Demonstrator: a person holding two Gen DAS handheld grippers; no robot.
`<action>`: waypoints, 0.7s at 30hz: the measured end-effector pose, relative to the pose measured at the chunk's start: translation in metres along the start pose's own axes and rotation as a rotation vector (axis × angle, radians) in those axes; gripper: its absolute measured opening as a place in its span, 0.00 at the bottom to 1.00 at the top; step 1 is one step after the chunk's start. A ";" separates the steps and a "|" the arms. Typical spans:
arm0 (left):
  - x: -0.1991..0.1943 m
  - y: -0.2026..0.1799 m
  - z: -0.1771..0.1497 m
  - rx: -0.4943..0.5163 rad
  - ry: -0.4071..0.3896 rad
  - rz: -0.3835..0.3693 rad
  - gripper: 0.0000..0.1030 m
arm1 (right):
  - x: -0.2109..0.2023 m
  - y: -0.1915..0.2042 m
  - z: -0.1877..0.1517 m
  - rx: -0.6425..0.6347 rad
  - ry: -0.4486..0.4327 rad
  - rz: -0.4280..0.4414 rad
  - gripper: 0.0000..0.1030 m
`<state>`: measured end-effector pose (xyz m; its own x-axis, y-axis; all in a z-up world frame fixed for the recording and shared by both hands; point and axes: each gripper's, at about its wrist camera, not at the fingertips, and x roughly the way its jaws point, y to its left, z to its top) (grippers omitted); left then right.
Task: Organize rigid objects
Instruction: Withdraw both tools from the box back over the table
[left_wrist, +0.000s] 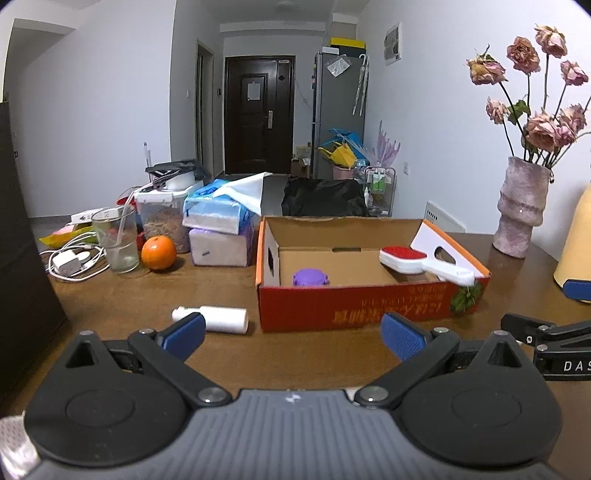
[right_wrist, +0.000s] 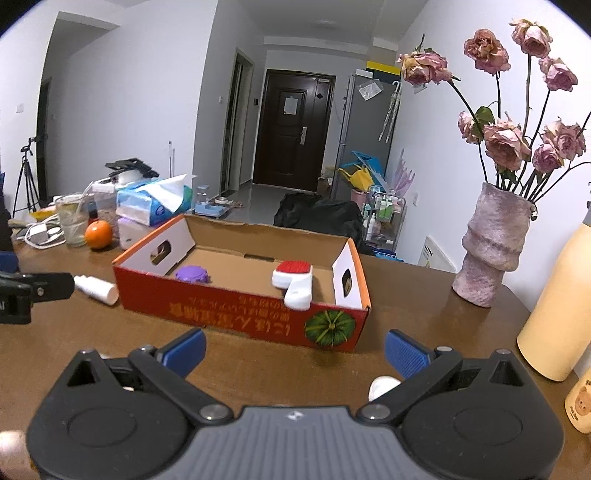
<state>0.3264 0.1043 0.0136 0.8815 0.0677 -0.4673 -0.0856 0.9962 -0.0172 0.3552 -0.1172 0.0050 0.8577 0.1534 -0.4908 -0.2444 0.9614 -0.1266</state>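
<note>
Hovering low over the desk (left_wrist: 314, 369) at bottom of frame, left claw (left_wrist: 293, 334) and right claw (right_wrist: 295, 350) both spread wide, gripping nothing. Sitting mid-frame inside the red box (left_wrist: 354, 310): purple lid (left_wrist: 310, 277) and red-white brush (left_wrist: 417, 264), handle leaning on the front rim. Lying on the desk just left of the box: white bottle (left_wrist: 214, 318).

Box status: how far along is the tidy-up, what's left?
Done: a purple lidded jar and a red-and-white brush are in the cardboard box; the brush handle leans over the front wall. In hand: nothing; the left gripper and right gripper are both open and empty. Left: the white bottle lying on the table beside the box.
</note>
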 end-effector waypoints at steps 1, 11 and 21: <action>-0.004 0.001 -0.003 0.000 0.003 0.001 1.00 | -0.004 0.001 -0.003 -0.003 0.002 0.000 1.00; -0.033 0.007 -0.030 -0.014 0.035 0.001 1.00 | -0.036 0.008 -0.034 -0.028 0.023 -0.004 1.00; -0.065 0.003 -0.052 -0.006 0.042 -0.002 1.00 | -0.065 0.007 -0.061 -0.015 0.039 0.004 1.00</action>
<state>0.2447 0.1005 -0.0023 0.8613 0.0633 -0.5041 -0.0870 0.9959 -0.0236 0.2700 -0.1342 -0.0164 0.8385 0.1477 -0.5245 -0.2546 0.9572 -0.1375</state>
